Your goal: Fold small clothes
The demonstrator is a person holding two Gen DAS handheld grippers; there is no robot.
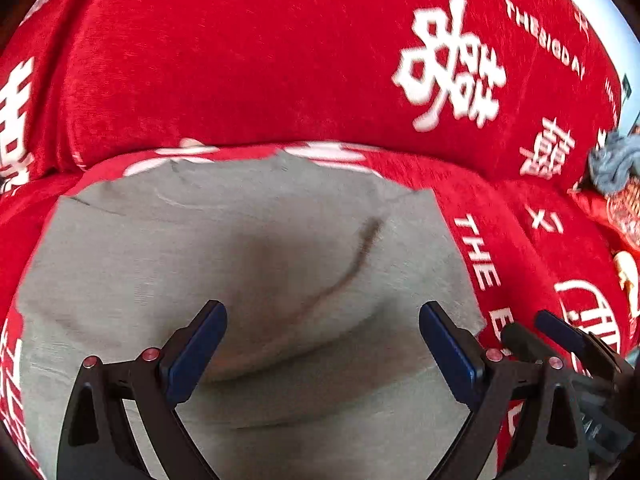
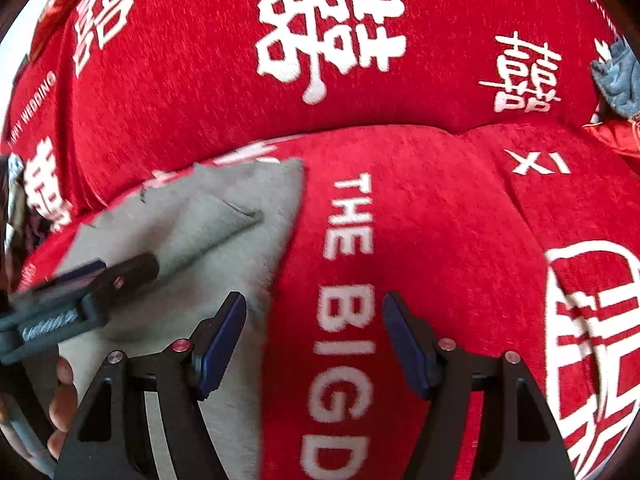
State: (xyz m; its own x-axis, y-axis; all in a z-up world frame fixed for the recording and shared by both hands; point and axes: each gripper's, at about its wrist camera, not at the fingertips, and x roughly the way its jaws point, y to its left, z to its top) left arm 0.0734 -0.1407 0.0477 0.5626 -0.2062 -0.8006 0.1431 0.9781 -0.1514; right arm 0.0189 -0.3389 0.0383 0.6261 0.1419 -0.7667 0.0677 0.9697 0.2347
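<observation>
A grey garment (image 1: 248,248) lies flat on the red sofa seat, with a few creases across it. My left gripper (image 1: 323,320) hovers over its near part, jaws wide open and empty. In the right wrist view the garment (image 2: 224,240) is at the left, and my right gripper (image 2: 314,312) is open and empty over the garment's right edge and the red cover. The left gripper (image 2: 92,280) shows from the side at the left in the right wrist view. The right gripper's fingers (image 1: 560,332) show at the lower right in the left wrist view.
A red sofa cover (image 1: 240,60) with white characters and lettering drapes the seat and backrest (image 2: 400,220). A crumpled blue-grey cloth (image 1: 612,164) lies at the far right on the seat, also seen in the right wrist view (image 2: 616,80). A red patterned item (image 1: 624,208) lies beside it.
</observation>
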